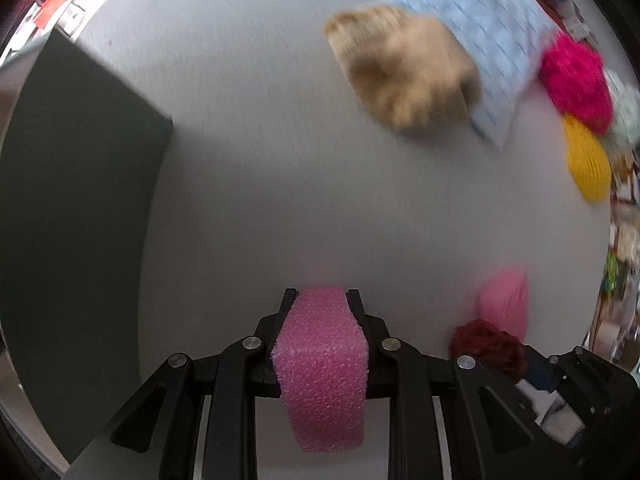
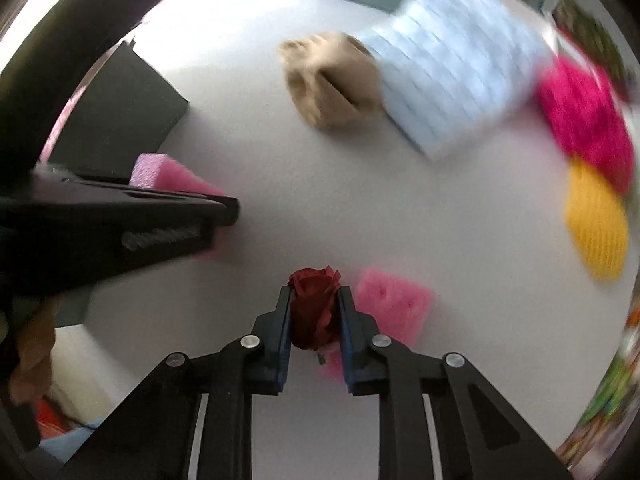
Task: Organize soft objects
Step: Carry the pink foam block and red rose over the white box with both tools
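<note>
Early stage, judging by the spread: two items are in grip, most soft things lie loose on the grey table (image 1: 260, 140), nothing visibly sorted yet.

Left wrist view, near to far: left gripper (image 1: 320, 304) is clenched on a pink foam strip (image 1: 322, 360), which fills the gap between the jaws and hangs back toward the camera at 6 o'clock. At about 4 o'clock, near, the right gripper's body and a dark red rose (image 1: 490, 346); just beyond it a pink foam block (image 1: 506, 300). A dark mat (image 1: 72, 200) sits at 9 o'clock. Far off at 1 o'clock a tan knit piece (image 1: 404, 68) overlaps the edge of a light blue cloth (image 1: 480, 28); at 2 to 3 o'clock a magenta fluffy item (image 1: 576, 80) and a yellow knit item (image 1: 588, 160), touching.

Right wrist view: right gripper (image 2: 314, 308) is clamped on the rose (image 2: 314, 312), bloom poking past the tips at 12 o'clock. The pink block (image 2: 392, 304) lies just beside it at 3 o'clock.

Left to do, my guess: place both held items, then collect the block and the far pile.
</note>
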`<state>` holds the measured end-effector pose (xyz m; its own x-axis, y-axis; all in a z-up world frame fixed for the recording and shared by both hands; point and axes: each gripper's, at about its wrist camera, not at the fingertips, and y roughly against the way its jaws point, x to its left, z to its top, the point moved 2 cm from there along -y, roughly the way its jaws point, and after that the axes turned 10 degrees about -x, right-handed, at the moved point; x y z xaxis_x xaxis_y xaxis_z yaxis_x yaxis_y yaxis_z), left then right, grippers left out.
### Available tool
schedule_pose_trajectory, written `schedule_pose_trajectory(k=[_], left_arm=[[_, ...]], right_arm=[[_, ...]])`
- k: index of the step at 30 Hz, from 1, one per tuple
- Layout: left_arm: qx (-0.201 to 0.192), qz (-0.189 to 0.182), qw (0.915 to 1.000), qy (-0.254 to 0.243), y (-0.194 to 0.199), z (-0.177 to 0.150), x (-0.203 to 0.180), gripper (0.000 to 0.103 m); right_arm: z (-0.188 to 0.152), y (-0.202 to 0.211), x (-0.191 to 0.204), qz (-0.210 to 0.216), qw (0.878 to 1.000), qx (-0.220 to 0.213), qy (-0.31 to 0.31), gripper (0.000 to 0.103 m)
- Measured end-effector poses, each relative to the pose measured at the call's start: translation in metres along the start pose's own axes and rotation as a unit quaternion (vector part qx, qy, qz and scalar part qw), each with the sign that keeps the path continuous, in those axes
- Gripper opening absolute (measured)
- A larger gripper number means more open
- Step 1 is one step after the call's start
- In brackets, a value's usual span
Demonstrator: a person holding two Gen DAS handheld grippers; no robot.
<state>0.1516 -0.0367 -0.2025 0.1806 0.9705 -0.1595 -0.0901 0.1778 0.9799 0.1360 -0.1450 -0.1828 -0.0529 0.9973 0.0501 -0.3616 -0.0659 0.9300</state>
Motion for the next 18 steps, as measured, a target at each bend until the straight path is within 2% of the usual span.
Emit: schedule_pose_trajectory(k=[4, 9, 12, 16, 18], left_arm=[[0.018, -0.017, 0.9995, -0.016, 0.001, -0.034, -0.008, 0.024], [0.029, -0.023, 0.9984, -0.044, 0.005, -0.063, -0.015, 0.024], [0.029, -0.028, 0.9972, -0.064, 0.011, -0.074, -0.019, 0.024], [0.021, -0.03, 0.9956, -0.086, 0.021, -0.076, -0.022, 0.024], [0.016, -0.03, 0.9949, -0.095, 0.026, -0.078, -0.021, 0.024]], right_arm=[[-0.037, 0.011, -0.03, 0.019, 0.995, 0.018, -0.097, 0.022], [-0.079, 0.028, -0.052, 0.037, 0.978, 0.027, -0.204, 0.022], [-0.093, 0.038, -0.048, 0.039, 0.972, 0.029, -0.228, 0.022], [-0.107, 0.044, -0.053, 0.027, 0.974, 0.029, -0.225, 0.022], [-0.103, 0.043, -0.046, 0.023, 0.974, 0.029, -0.225, 0.022]])
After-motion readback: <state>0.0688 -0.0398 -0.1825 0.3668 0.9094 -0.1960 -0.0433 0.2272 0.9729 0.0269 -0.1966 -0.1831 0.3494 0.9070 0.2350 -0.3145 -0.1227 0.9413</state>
